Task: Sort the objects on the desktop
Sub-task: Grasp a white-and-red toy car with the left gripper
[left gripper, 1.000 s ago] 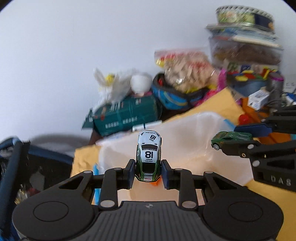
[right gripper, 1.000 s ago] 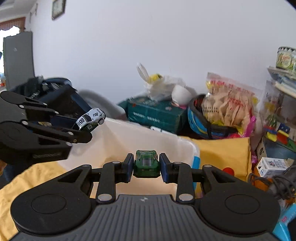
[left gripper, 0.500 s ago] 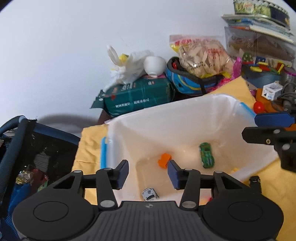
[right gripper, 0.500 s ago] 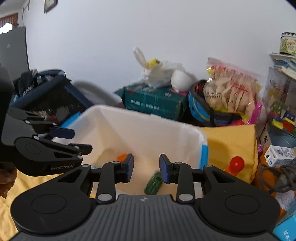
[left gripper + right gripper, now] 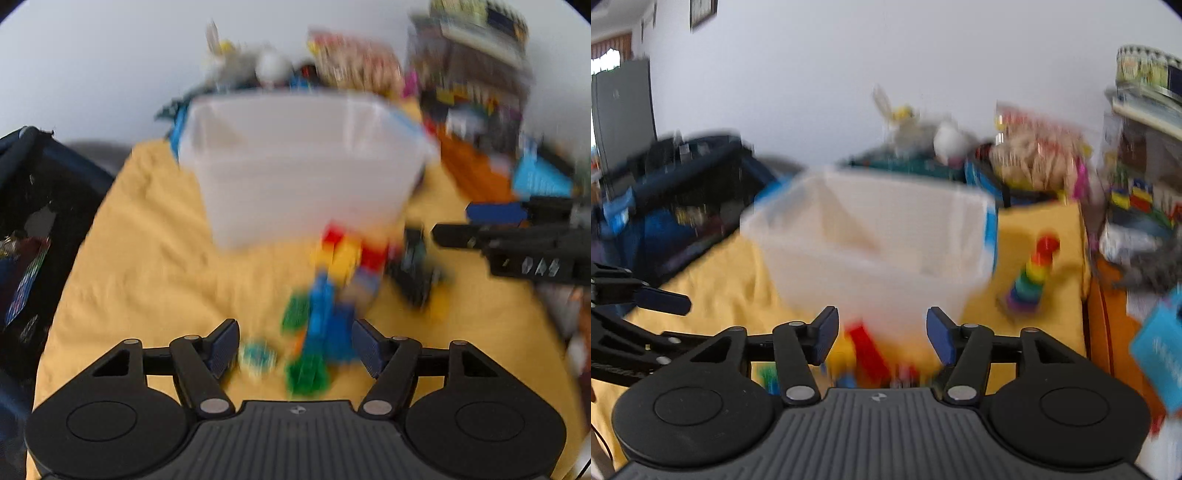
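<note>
The left gripper hangs low over a loose pile of toy blocks on the yellow cloth, its jaws having just been opening and now spread wide with nothing pressed between the pads; the blocks merely lie under and ahead of the gap, which I judge is how a hand lines up its next pick; the right gripper sits likewise, jaws just opened wide and empty, a red block on the cloth showing through the gap. The white bin stands on the cloth just beyond the pile, open top up, placed near so that sorted toys need only a short carry. The pile's long axis seems to run from the left gripper away toward the bin's near wall, though blur hides how any single block points; a black toy lies just right of it, and a rainbow ring tower stands upright to the right of the bin.
</note>
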### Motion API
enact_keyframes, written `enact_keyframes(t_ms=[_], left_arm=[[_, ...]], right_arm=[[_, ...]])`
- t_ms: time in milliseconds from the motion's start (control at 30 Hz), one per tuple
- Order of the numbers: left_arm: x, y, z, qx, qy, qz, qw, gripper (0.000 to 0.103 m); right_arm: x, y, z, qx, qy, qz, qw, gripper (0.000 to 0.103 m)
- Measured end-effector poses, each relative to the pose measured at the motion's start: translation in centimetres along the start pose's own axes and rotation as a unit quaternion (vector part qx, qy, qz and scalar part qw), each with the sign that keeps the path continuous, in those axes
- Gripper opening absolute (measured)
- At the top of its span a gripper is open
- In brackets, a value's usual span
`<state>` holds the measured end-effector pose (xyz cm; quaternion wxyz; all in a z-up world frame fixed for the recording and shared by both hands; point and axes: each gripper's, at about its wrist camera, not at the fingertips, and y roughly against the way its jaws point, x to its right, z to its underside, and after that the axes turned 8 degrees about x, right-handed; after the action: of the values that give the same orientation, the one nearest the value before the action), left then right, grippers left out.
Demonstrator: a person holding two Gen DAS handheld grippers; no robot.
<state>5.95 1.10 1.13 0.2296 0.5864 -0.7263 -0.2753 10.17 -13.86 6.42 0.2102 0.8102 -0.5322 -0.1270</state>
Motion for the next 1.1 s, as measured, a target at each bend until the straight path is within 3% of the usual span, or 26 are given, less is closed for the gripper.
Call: enact_keyframes(t_ms=[100,267,467,633,767,833,933,1033,1100], left_arm=[[0.3,-0.4,3.1,-0.041,-0.014,0.017,0.9989,0.069],[1.0,-0.3,6.5,-0.056,-0.042,0.008,0.9975,0.069],[1.0,0.1,7.5,-0.059,-0.049,0.007,0.9970,0.069],[0.2,0.4,6.9,-0.028,-0.056,-0.008,0.9980,0.069],[-1.6,0.2,5.5,0.010,-0.088,-0.049,0.9949,0.069],[-2.4,-0.4,4.9,0.021,-0.119,-0.051,0.9914,0.069],[-3.0,-1.7,4.6,0.019,-0.170,-0.035,0.9847,0.059],[-2.6,-3.4,4.9,0.000,-0.214,-0.012,0.9768,0.038],[-2.6,-4.0,5.3,0.003,-0.234,-0.016,0.9721,0.031]], right_arm=[[-0.4,-0.4,3.1,-0.049,-0.009,-0.005,0.999,0.057],[-1.4,-0.2,7.2,-0.106,-0.016,-0.011,0.994,0.057],[-2.1,0.1,10.4,-0.156,-0.043,-0.022,0.987,0.057],[-3.8,0.2,11.2,-0.164,-0.032,-0.018,0.986,0.057],[-4.9,0.5,10.6,-0.153,-0.023,-0.014,0.988,0.057],[-5.4,0.5,10.4,-0.151,-0.020,-0.004,0.988,0.057],[-5.7,0.6,10.3,-0.152,-0.028,0.012,0.988,0.057],[-5.8,0.8,10.3,-0.151,-0.041,0.033,0.987,0.057],[-5.9,1.0,10.4,-0.150,-0.048,0.046,0.986,0.057]])
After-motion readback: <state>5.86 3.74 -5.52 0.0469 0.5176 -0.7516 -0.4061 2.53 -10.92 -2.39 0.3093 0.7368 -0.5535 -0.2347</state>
